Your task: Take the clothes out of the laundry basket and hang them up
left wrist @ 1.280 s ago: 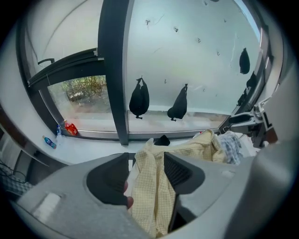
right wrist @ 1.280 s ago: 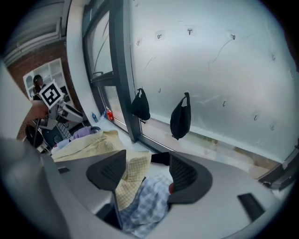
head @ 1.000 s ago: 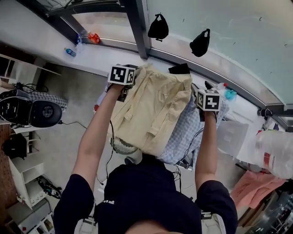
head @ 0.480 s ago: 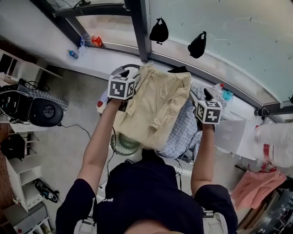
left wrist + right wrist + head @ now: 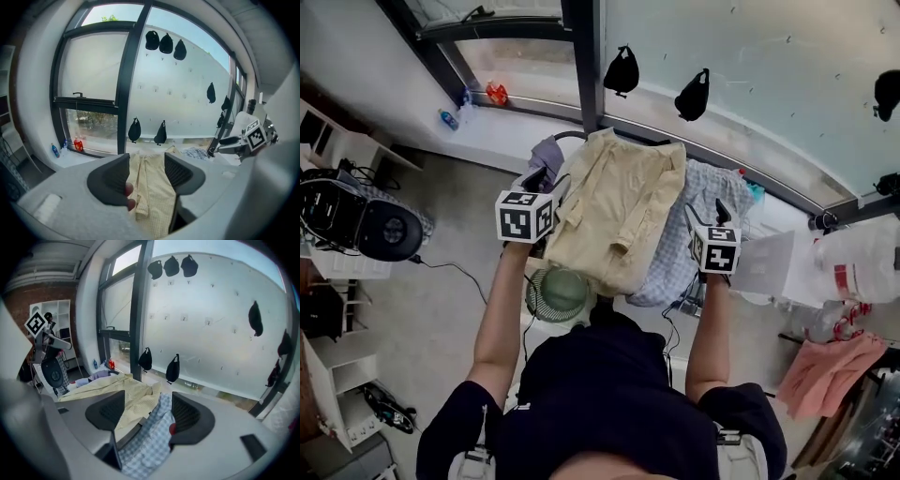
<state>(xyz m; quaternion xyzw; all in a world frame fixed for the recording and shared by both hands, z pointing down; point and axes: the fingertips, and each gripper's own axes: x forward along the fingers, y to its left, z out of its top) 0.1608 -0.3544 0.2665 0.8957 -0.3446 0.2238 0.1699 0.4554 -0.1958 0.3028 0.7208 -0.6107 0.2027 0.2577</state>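
Seen from above, a pale yellow shirt point(image 5: 614, 211) is spread out below a frosted window point(image 5: 750, 84), overlapping a blue checked shirt point(image 5: 684, 234) on its right. The left gripper point(image 5: 146, 174) is released, with the yellow shirt seen between its fingers point(image 5: 111, 178). The right gripper point(image 5: 147, 416) has just been opening, and its fingers point(image 5: 190, 416) frame the checked cloth without pressing it.

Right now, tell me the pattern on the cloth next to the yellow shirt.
The cloth has blue-and-white checks; clearest in the right gripper view.

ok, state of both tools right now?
Left tool: open, nothing gripped; yellow shirt lies beyond.
Right tool: open, jaws just been opening; checked shirt between them, unpinched.
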